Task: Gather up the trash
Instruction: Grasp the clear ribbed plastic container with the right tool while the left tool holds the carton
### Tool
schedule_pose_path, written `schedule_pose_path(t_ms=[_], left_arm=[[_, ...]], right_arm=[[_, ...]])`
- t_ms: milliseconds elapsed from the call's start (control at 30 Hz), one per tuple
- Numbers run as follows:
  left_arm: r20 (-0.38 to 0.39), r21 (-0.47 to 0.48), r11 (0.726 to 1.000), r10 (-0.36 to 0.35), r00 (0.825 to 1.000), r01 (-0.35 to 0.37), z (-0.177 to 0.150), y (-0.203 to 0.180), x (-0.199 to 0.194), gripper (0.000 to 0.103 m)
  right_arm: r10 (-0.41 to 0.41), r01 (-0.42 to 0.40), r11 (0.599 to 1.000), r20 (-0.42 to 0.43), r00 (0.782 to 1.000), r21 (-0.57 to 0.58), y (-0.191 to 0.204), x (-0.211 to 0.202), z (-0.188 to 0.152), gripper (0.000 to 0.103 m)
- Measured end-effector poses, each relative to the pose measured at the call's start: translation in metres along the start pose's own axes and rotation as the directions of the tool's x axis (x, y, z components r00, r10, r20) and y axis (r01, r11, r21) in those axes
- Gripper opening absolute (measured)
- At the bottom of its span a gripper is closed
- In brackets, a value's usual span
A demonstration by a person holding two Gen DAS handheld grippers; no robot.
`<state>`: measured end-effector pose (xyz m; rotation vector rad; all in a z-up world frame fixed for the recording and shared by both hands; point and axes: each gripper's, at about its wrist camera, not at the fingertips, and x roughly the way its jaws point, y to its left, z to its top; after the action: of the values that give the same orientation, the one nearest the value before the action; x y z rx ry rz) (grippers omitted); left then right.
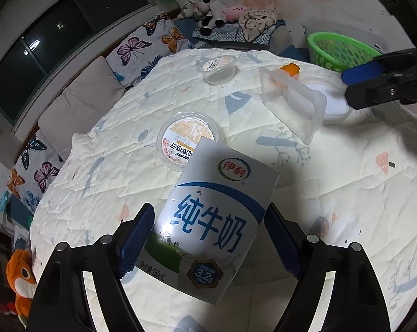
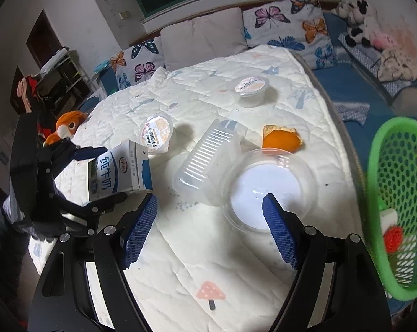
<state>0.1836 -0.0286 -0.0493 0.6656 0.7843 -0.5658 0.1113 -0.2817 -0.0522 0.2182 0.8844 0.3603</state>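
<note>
A white and blue milk carton (image 1: 214, 215) (image 2: 119, 171) sits tilted on the white quilted table cover (image 1: 333, 193), between the fingers of my left gripper (image 1: 209, 240) (image 2: 114, 173). The jaws straddle the carton and a slim gap shows at the right pad (image 1: 281, 243). My right gripper (image 2: 209, 229) (image 1: 349, 83) hangs open and holds nothing; a round clear container (image 2: 269, 188) (image 1: 333, 99) lies just past its right finger. A clear ribbed tray (image 2: 208, 160) (image 1: 291, 102) leans against that container. Two sealed jelly cups (image 2: 157, 131) (image 2: 251, 88) and an orange peel (image 2: 281, 138) lie farther out.
A green mesh basket (image 2: 396, 207) (image 1: 338, 49) stands off the table's right edge with a red and white item inside. Butterfly-print cushions (image 2: 280, 25) and grey pillows line the far side. Plush toys (image 2: 357, 19) sit at the back right, an orange one (image 2: 68, 124) at the left.
</note>
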Motion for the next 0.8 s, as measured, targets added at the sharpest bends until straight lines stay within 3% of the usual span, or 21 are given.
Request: schedule_pose_path(t_ms=[667,800], left_arm=[[0.063,-0.232,0.972,-0.025,0.998,0.039,-0.008,0.013,-0.024,0.069],[0.06,-0.274,0.961,-0.031,0.998,0.046,-0.01,0.016,-0.023,0.069]], right_arm=[[0.039,-0.034,0.995,-0.051,0.998,0.089,-0.009,0.041,0.024,0.057],[0.062,-0.055,0.994,-0.065,0.996,0.098,-0.009,0.044,0.023,0.048]])
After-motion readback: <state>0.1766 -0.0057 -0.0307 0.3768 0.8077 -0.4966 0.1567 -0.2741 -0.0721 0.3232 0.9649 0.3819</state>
